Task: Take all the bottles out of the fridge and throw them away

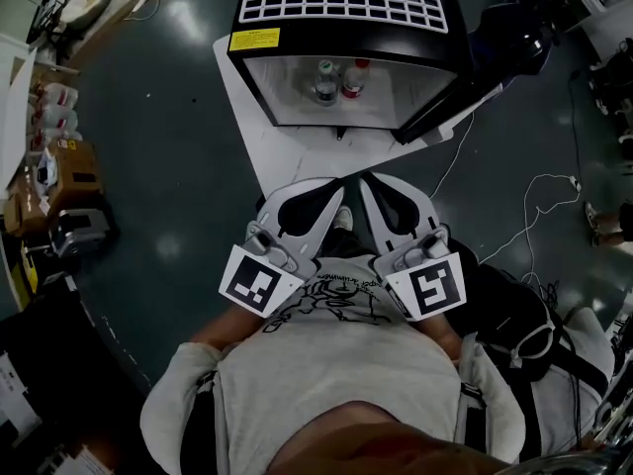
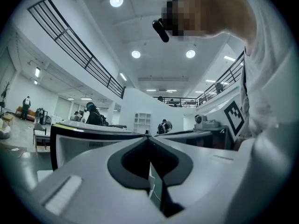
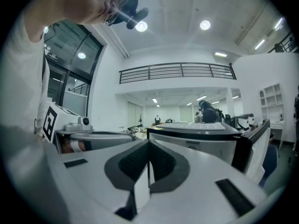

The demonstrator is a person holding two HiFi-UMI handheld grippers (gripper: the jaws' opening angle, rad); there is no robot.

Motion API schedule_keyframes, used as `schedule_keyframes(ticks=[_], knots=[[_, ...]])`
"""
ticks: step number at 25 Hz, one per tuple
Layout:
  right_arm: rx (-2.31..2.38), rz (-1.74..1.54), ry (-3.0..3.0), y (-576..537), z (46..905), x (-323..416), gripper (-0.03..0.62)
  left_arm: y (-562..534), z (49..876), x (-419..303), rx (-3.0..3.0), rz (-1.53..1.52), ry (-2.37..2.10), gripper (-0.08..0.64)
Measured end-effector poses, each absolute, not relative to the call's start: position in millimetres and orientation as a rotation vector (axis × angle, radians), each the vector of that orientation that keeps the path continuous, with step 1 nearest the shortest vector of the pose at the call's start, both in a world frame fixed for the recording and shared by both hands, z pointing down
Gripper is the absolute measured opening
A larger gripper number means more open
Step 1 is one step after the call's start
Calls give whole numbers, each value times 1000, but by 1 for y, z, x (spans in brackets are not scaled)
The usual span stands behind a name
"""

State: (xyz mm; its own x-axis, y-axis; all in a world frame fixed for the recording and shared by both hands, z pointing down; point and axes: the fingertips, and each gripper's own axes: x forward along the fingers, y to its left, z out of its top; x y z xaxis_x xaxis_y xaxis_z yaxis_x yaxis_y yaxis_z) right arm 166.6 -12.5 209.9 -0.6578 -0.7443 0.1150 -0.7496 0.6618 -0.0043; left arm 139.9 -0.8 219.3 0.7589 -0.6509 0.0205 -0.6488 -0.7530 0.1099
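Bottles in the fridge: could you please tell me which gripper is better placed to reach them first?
Probably left, narrowly. The left gripper and right gripper are shut, equally far from the bottles; the open door crowds the right.

There are two bottles [image 1: 325,80] [image 1: 354,77], one fridge [image 1: 346,8] and two hand-held grippers [image 1: 339,186] [image 1: 365,180].

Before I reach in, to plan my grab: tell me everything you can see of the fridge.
The fridge is a black box with a white grid top and a yellow label at one front corner. Its door stands open at the right, showing a white inside where a bottle and a red-capped bottle stand side by side. It sits on a white board.
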Motion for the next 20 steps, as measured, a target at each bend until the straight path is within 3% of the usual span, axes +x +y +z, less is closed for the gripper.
schedule_keyframes(ticks=[20], knots=[[1173, 80, -2817, -69, 210, 212, 9, -57, 222, 183, 2817, 10, -1166, 9]])
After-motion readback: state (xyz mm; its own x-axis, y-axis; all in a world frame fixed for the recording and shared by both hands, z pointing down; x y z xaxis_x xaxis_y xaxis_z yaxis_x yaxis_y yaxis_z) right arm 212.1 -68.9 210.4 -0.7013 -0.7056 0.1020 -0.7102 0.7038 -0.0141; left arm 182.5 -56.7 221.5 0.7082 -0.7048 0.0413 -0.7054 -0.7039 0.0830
